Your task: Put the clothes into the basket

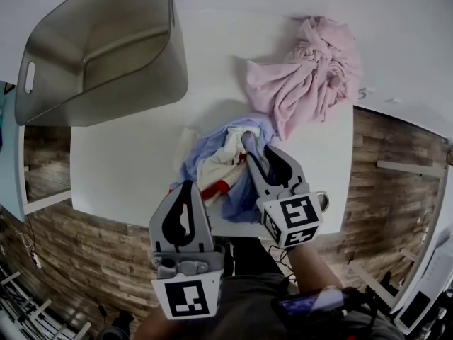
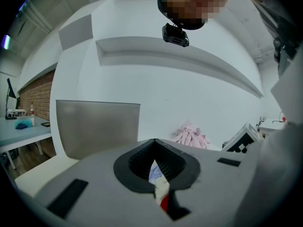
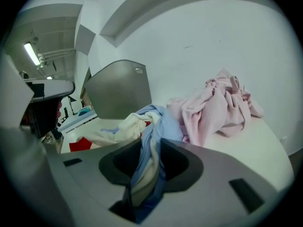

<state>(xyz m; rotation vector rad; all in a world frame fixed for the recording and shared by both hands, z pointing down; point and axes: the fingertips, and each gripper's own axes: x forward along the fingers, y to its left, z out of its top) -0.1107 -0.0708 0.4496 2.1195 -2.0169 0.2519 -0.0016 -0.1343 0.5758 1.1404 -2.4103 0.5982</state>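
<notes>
Basket (image 1: 145,76) is empty. Blue garment (image 1: 219,147) is gripped near basket by left claw (image 1: 185,188) and right claw (image 1: 259,149). Pink garment (image 1: 304,83) is untouched.

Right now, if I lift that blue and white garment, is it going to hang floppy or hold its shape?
Probably floppy: the blue and white garment lies crumpled in soft folds and bunches into a rope between the right tool's jaws. Likely light, since the cloth looks thin. Loose ends may trail across the table when lifted.
</notes>
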